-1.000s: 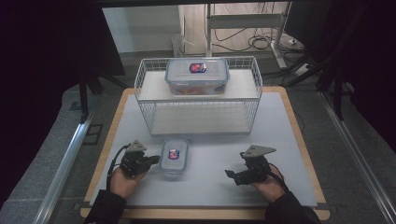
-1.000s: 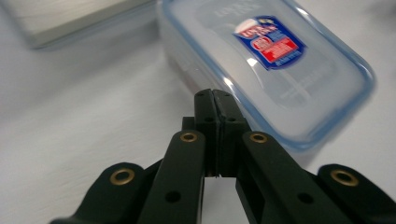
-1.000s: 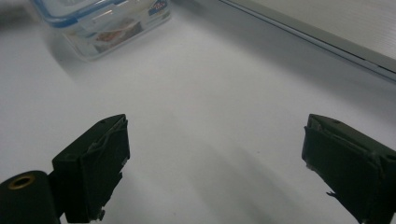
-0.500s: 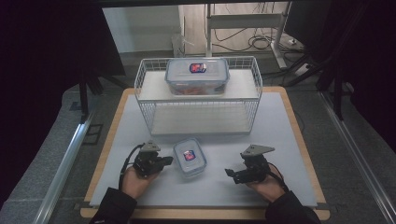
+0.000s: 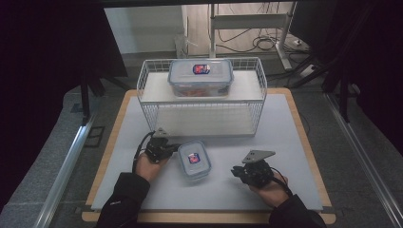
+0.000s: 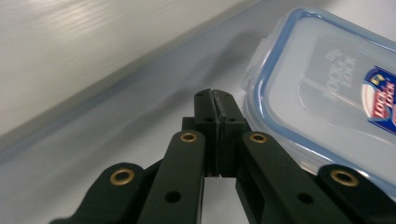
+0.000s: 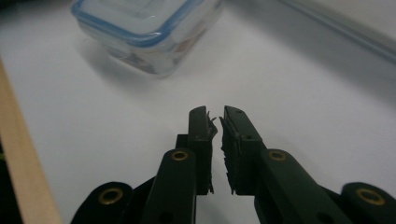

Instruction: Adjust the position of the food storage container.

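Small container (image 5: 194, 159), clear body with blue-rimmed lid and a red-blue label, sits flat on the grey mat (image 5: 294, 142) at about 6 o'clock from table centre, skewed a little off the table edges. Left gripper (image 5: 167, 148) is at its 9 o'clock, tips right against the lid's edge; whether they actually touch, cannot tell. In the left gripper view the jaws are clenched pad to pad with nothing between them, and the small container (image 6: 327, 93) lies just beside the tips at 2 o'clock, lid latch next to them. Right gripper (image 5: 240, 172) is at the container's 3 o'clock, apart from it, resting low over the mat. Its jaws have just been closing; in the right gripper view a thin slit remains between the pads, nothing in it, so not gripping anything. Same view shows the small container (image 7: 147, 32) ahead at 11 o'clock, well clear of the tips, and the wooden table edge (image 7: 21, 154) along the left. Outward: white wire rack (image 5: 204, 102) stands at 12 o'clock on the mat, with a large container (image 5: 200, 77) of the same make on its top shelf. Person's sleeves (image 5: 124, 199) enter from 6 o'clock.
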### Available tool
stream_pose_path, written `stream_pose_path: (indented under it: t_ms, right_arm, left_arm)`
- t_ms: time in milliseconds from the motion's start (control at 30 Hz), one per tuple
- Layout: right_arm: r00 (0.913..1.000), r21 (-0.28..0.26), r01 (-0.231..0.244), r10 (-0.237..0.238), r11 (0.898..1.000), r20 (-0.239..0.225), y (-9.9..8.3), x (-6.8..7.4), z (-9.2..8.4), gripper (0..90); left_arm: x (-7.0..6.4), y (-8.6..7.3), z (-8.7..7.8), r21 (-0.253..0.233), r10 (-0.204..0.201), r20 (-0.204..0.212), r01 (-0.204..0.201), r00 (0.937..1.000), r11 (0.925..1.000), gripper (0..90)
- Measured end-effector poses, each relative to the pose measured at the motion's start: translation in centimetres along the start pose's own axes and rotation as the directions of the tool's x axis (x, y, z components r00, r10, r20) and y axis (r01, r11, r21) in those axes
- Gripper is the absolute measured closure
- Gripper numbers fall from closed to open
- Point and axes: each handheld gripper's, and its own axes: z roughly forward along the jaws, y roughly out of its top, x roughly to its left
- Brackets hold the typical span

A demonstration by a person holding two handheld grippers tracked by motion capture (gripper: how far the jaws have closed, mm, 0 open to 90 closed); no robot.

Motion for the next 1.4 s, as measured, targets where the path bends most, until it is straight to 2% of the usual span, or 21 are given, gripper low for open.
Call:
stream_pose_path:
  t_ms: [33, 100, 200, 267, 300, 400, 467, 533, 667, 767, 867, 967, 1067, 1100, 1167, 1200, 1267, 1367, 1400]
  right_arm:
    - [0.9999, 0.009, 0.0, 0.0, 1.0, -0.014, 0.0, 0.2, 0.2, 82.0]
    - [0.9993, 0.023, 0.004, -0.003, 1.0, -0.038, 0.1, 0.7, 0.6, 82.6]
    - [0.9968, 0.034, 0.021, -0.019, 0.999, -0.078, 0.2, 1.6, 1.2, 83.3]
    - [0.9952, 0.041, 0.035, -0.031, 0.999, -0.093, 0.3, 2.2, 1.5, 83.3]
    - [0.994, 0.042, 0.039, -0.034, 0.998, -0.104, 0.3, 2.5, 1.7, 83.3]
    - [0.9888, 0.045, 0.027, -0.02, 0.999, -0.148, 0.5, 3.1, 2.5, 83.4]
    - [0.9852, 0.042, 0.022, -0.015, 0.999, -0.171, 0.6, 3.4, 3.0, 83.7]
    - [0.9825, 0.039, 0.024, -0.016, 0.999, -0.186, 0.8, 3.8, 3.5, 84.0]
    - [0.9868, 0.027, 0.029, -0.024, 0.999, -0.16, 1.0, 4.0, 3.8, 85.2]
    - [0.9913, 0.022, -0.006, 0.008, 1.0, -0.131, 1.0, 3.3, 3.5, 85.9]
    - [0.9914, 0.031, -0.031, 0.034, 0.999, -0.127, 0.8, 2.7, 3.3, 87.0]
    - [0.9962, 0.033, -0.027, 0.029, 0.999, -0.082, 0.9, 2.5, 3.2, 87.8]
    - [0.9988, 0.046, -0.025, 0.027, 0.999, -0.04, 0.7, 2.2, 3.2, 89.3]
    - [0.9978, 0.046, -0.042, 0.044, 0.998, -0.049, 0.7, 2.0, 3.2, 89.4]
    - [0.9977, 0.062, -0.043, 0.046, 0.997, -0.05, 0.6, 1.9, 3.1, 89.6]
    - [0.9978, 0.072, -0.042, 0.045, 0.996, -0.049, 0.6, 2.1, 2.9, 89.7]
    - [0.9962, 0.087, -0.036, 0.042, 0.996, -0.076, 0.5, 2.6, 2.6, 89.7]
    - [0.993, 0.1, -0.023, 0.035, 0.995, -0.113, 0.2, 3.5, 2.4, 89.7]
    - [0.9881, 0.103, -0.031, 0.046, 0.994, -0.147, 0.0, 3.8, 2.4, 89.7]
  left_arm:
    - [-0.2, 0.0, -0.1, -0.007, -0.005, 0.012, 0.005, 0.9999, 1.0, 89.7]
    - [-0.6, 0.0, -0.3, -0.001, 0.015, 0.021, -0.015, 0.9997, 0.9999, 89.6]
    - [-1.2, -0.1, -0.4, 0.004, 0.014, 0.044, -0.014, 0.9989, 0.9999, 89.6]
    - [-1.7, -0.1, -0.3, 0.008, 0.026, 0.054, -0.027, 0.9982, 0.9996, 89.5]
    - [-1.6, 0.1, -0.3, 0.005, 0.029, 0.049, -0.029, 0.9984, 0.9996, 89.3]
    - [-1.2, 0.4, -0.2, -0.027, -0.002, 0.041, 0.003, 0.9992, 0.9996, 87.4]
    - [-1.0, 0.5, 0.1, -0.032, 0.0, 0.032, 0.001, 0.9995, 0.9995, 86.9]
    - [-0.9, 0.5, 0.3, -0.041, -0.006, 0.06, 0.008, 0.9982, 0.9991, 86.8]
    - [-1.2, 0.6, 0.2, -0.051, -0.002, 0.088, 0.007, 0.9962, 0.9987, 88.8]
    - [-1.8, 0.7, 0.1, -0.05, 0.001, 0.084, 0.003, 0.9964, 0.9988, 89.5]
    - [-2.0, 0.7, 0.0, -0.039, 0.011, 0.075, -0.008, 0.9971, 0.9992, 89.8]
    - [-2.2, 0.5, -0.2, -0.03, 0.011, 0.081, -0.009, 0.9967, 0.9995, 89.8]
    - [-3.0, 0.4, -0.4, -0.011, 0.031, 0.116, -0.03, 0.9927, 0.9995, 89.7]
    - [-3.3, 0.3, -0.5, -0.001, 0.045, 0.113, -0.045, 0.9926, 0.999, 89.8]
    - [-3.6, 0.3, -0.6, 0.001, 0.06, 0.113, -0.06, 0.9918, 0.9982, 89.7]
    - [-3.6, 0.4, -0.7, -0.009, 0.052, 0.11, -0.052, 0.9926, 0.9986, 89.6]
    - [-3.1, 0.8, -0.6, -0.029, 0.04, 0.084, -0.038, 0.9957, 0.9989, 89.6]
    - [-2.4, 1.2, 0.0, -0.043, 0.034, 0.096, -0.03, 0.9948, 0.9986, 89.7]
    - [-2.3, 1.3, 0.4, -0.044, 0.031, 0.109, -0.027, 0.9935, 0.9987, 89.6]
